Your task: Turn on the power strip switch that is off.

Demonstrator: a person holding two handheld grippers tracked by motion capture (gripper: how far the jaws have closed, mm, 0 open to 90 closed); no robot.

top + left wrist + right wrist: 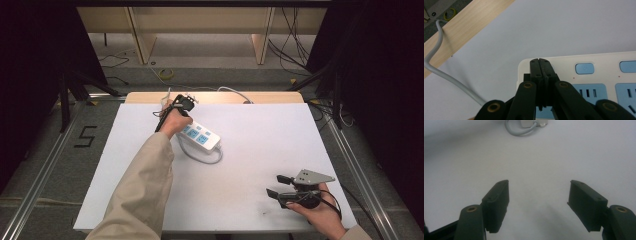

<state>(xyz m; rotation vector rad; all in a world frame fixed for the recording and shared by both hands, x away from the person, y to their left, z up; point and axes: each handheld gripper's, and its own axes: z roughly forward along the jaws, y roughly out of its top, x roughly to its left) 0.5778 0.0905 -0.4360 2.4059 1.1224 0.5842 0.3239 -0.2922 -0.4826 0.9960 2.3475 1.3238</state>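
A white power strip with blue sockets and blue switches lies on the white table, left of centre. Its grey cable loops at the near side. My left gripper is held over the strip's far end. In the left gripper view its jaws are pressed together with nothing between them, and the gripper is over the strip near one corner, left of a blue switch. My right gripper rests open near the front right, with bare table between the jaws of the gripper.
The white sheet covers a wooden table whose far edge shows. A grey cable runs off that edge. Cables and wooden furniture legs stand on the floor beyond. Metal rails flank the table.
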